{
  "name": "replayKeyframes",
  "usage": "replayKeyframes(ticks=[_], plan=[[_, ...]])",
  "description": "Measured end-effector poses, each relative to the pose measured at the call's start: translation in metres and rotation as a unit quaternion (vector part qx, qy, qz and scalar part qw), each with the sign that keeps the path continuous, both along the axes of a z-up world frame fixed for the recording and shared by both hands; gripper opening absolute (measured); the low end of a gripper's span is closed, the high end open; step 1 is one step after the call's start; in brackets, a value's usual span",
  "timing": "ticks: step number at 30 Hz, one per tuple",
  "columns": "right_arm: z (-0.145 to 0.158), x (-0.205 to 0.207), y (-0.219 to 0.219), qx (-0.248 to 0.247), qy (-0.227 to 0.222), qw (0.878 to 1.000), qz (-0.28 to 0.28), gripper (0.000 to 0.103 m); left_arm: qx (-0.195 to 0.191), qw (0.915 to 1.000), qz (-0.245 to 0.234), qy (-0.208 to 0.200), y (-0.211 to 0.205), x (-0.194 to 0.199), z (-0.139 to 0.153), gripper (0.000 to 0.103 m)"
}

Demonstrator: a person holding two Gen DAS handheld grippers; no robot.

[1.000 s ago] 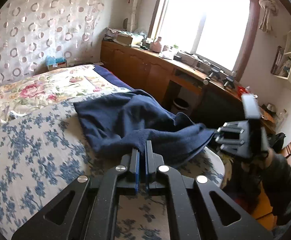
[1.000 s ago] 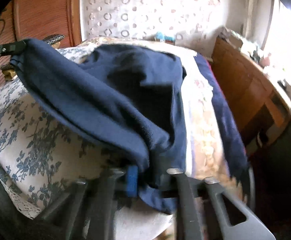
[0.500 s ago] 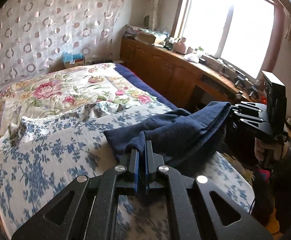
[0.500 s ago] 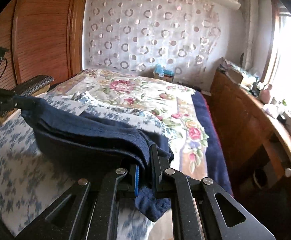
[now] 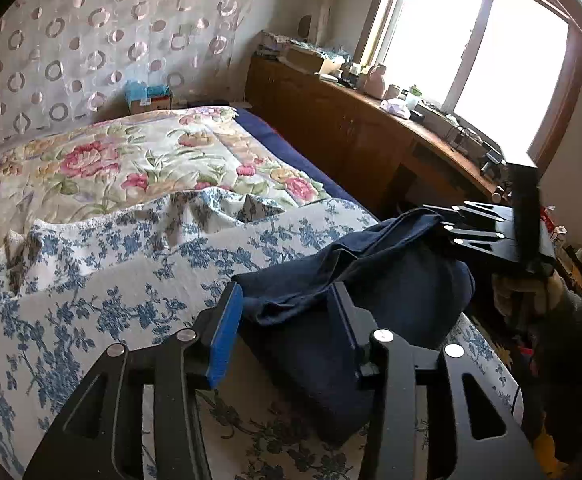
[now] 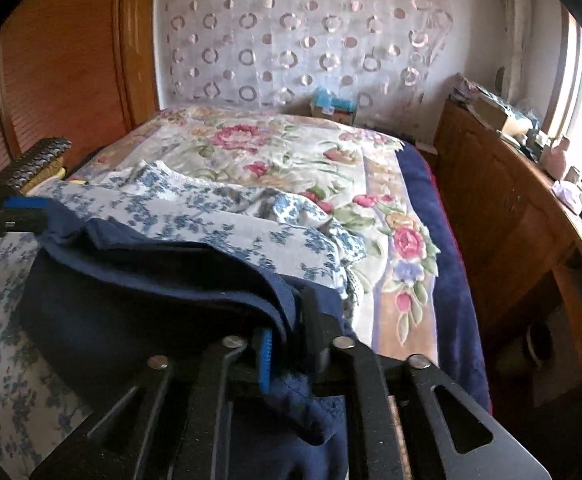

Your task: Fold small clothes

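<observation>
Only the left wrist view shows the person's hand (image 5: 531, 292) at three o'clock. The left gripper (image 5: 287, 304) is opening, pads clear of the navy garment (image 5: 371, 276) lying between them on the blue-flowered bedspread (image 5: 111, 280). The right gripper (image 6: 291, 332) is opening too, cloth between its fingers.

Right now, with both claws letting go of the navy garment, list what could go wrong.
1. The right claw is opening with a bunched corner of the navy garment between its fingers; pulling away could drag the fold open.
2. The left claw, also opening, straddles the garment's edge and could snag it.
3. The garment lies near the corner of the blue-flowered sheet, so it may slide off.
</observation>
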State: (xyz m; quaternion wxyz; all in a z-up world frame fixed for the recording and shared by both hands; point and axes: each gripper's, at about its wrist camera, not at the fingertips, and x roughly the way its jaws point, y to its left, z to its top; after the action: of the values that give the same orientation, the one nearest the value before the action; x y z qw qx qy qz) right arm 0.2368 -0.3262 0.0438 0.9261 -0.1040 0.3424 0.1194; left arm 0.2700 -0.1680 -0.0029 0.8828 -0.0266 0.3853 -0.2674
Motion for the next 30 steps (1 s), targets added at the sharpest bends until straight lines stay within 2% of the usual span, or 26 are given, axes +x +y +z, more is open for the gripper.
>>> replayKeyframes(ticks=[2,6,8,13,17,18,23,30], plan=[[0.005,0.007,0.002,0.000,0.000,1.000,-0.009,0.035,0.003,1.0000,0.001,-0.004,0.001,0.000,0.000,0.058],[0.015,0.016,0.004,-0.003,-0.013,0.999,-0.037,0.059,0.017,0.9998,-0.004,0.009,-0.003,0.007,-0.012,0.058],[0.020,0.017,0.005,-0.016,-0.025,0.998,-0.056,0.064,0.028,0.9994,-0.005,0.019,-0.006,0.009,-0.021,0.058],[0.031,0.017,0.003,-0.034,-0.034,0.994,-0.097,0.065,0.040,0.9986,-0.010,0.033,-0.012,0.016,-0.035,0.058],[0.036,-0.002,0.005,-0.002,-0.029,0.996,-0.084,0.065,0.045,0.9980,-0.010,0.043,-0.015,0.028,-0.042,0.058],[0.035,-0.010,0.007,0.008,-0.022,0.997,-0.079,0.068,0.045,0.9979,-0.010,0.046,-0.015,0.030,-0.044,0.058],[0.017,-0.033,0.006,0.066,0.022,0.996,-0.055,0.075,0.041,0.9969,-0.013,0.067,-0.019,0.045,-0.055,0.058],[-0.011,-0.041,0.004,0.096,0.064,0.992,-0.056,0.077,0.030,0.9962,-0.015,0.081,-0.022,0.051,-0.066,0.060]])
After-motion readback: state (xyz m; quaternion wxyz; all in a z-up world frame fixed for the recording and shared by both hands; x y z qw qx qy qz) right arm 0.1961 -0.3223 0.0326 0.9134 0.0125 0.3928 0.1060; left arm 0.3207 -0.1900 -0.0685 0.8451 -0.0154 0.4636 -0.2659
